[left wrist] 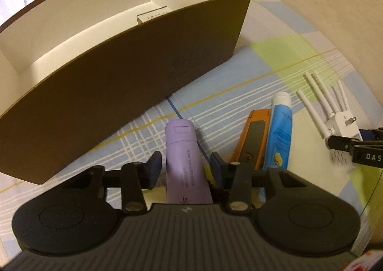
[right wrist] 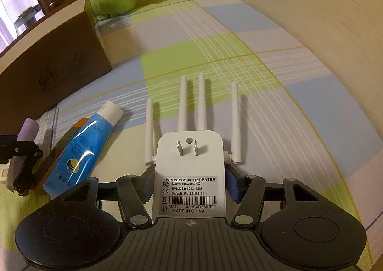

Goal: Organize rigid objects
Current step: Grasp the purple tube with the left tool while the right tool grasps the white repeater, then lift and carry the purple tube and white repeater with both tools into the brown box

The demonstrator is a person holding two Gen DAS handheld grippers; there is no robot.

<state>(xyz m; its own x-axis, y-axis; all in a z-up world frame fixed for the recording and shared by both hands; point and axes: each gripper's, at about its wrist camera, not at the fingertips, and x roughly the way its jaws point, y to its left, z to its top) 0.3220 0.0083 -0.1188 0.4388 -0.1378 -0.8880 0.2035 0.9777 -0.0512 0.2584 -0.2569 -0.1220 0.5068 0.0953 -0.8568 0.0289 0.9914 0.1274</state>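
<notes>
While both grippers stand low over the checked bed sheet point(right wrist: 239, 38), these risks are possible:

Brown box point(left wrist: 134, 93): it stands just behind the tubes; a lifted thing may knock its near wall.

Wireless repeater point(right wrist: 189, 163): it lies prongs up between the right gripper point(right wrist: 189, 181) pads, which touch its sides; the long antennas may catch the sheet.

Purple tube point(left wrist: 182, 165): it lies on the sheet in the left gripper point(left wrist: 183, 168), jaws spread with small gaps; the soft body may slip when squeezed.

Blue tube point(left wrist: 278, 132) and orange tool point(left wrist: 253, 136): they lie just beside and may be dragged.
</notes>
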